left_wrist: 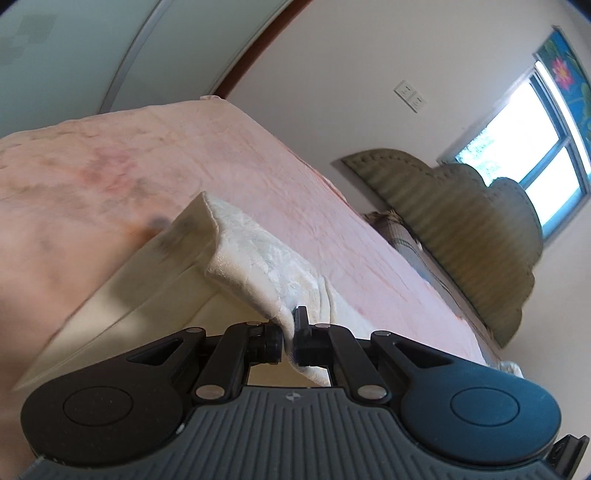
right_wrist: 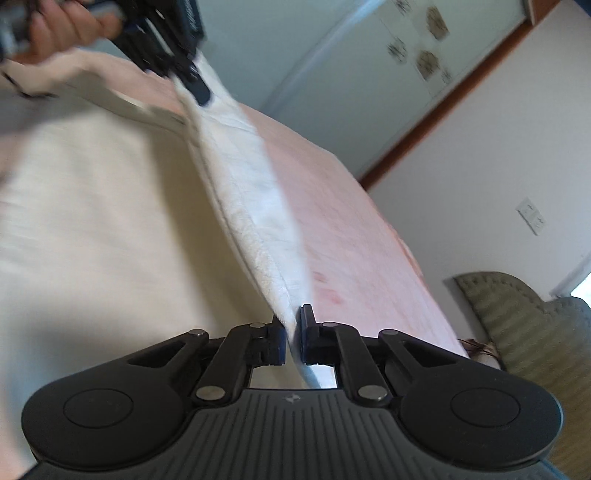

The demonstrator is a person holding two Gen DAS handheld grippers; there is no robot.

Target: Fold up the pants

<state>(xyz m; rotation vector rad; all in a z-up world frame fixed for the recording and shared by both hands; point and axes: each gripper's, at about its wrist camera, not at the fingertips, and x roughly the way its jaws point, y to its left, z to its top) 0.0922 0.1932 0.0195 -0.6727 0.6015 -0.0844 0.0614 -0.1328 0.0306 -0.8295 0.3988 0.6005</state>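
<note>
Pink bedding (left_wrist: pixel 280 192) covers a bed that fills both wrist views, with a padded green headboard (left_wrist: pixel 461 221) and a bright window (left_wrist: pixel 535 147) at its far end. Cream-white pants (right_wrist: pixel 255 206) hang lifted above the bed, stretched between two handheld grippers.

From the left wrist, the left gripper (left_wrist: pixel 289 338) has its jaws pressed together, pinching an edge of the textured cloth; the fabric rises away from it in a folded ridge.

From the right wrist, the right gripper (right_wrist: pixel 293 338) is likewise clamped on an edge of the pants. A taut band of cloth runs from its jaws up and leftward to the other gripper (right_wrist: pixel 195 83), held by a person's hand (right_wrist: pixel 62 29) at the top left.

So the held edge's long axis runs straight between the two grippers, and the rest of the garment hangs as a broad cream sheet to the left of that line. Both hands look equally engaged; neither seems nearer. Most likely the next move carries this edge across to lay a fold, which needs the two grippers travelling together to keep the edge taut.
</note>
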